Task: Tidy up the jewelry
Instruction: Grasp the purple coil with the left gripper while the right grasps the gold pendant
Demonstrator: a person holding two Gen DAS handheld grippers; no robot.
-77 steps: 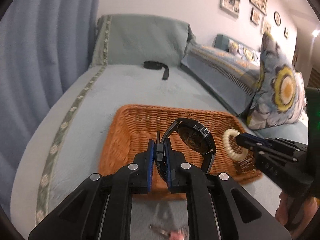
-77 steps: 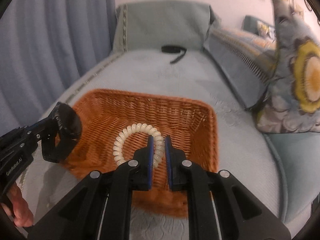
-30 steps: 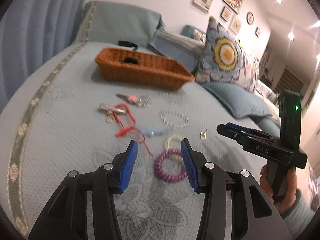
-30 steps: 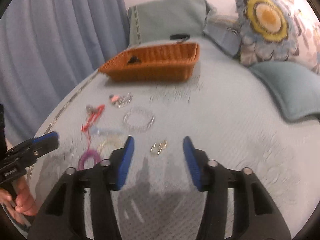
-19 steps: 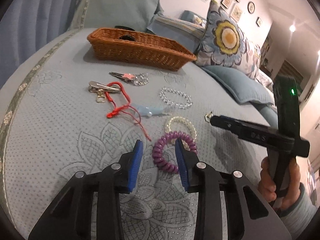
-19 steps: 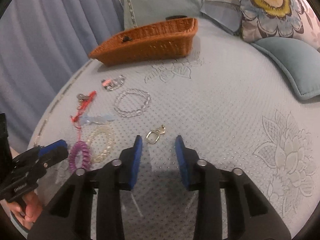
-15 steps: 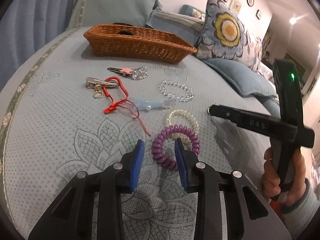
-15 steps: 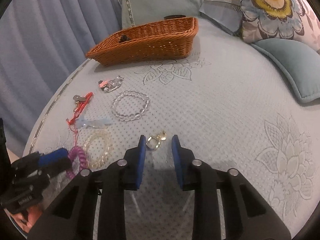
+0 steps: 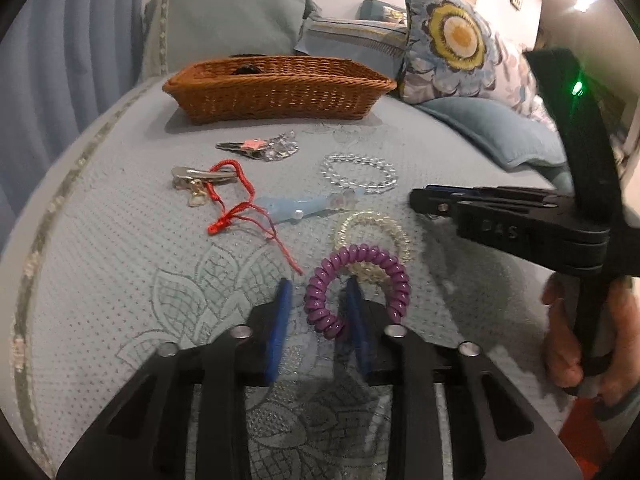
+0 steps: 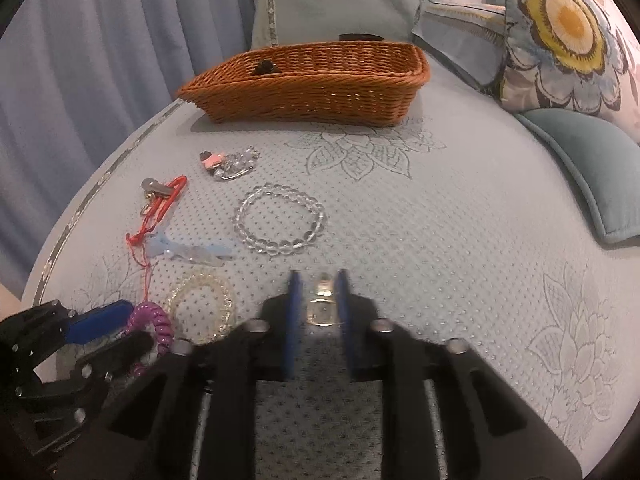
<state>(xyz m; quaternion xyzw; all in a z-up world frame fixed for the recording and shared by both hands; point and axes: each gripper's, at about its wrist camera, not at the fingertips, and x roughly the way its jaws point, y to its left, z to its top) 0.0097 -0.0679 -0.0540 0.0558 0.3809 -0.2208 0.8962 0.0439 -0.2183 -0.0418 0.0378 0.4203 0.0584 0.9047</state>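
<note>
Straddling purple spiral-coil bracelet [image 9: 357, 289] on bedspread, left gripper [image 9: 318, 300] unclenched; right gripper [image 10: 316, 294] likewise parted around small gold ring charm [image 10: 322, 300]. Woven orange wicker basket [image 10: 312, 88] holds dark item; several pieces unsorted.

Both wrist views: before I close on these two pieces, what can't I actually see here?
- Wicker basket contents: its near wall hides all but one dark bit at the rim, in both views.
- Gold trinket between the right gripper fingers: blurred, so type and contact unclear.
- Purple coil: the left gripper straddles its near side; contact cannot be told.
- Dark object behind the basket: mostly hidden.
</note>
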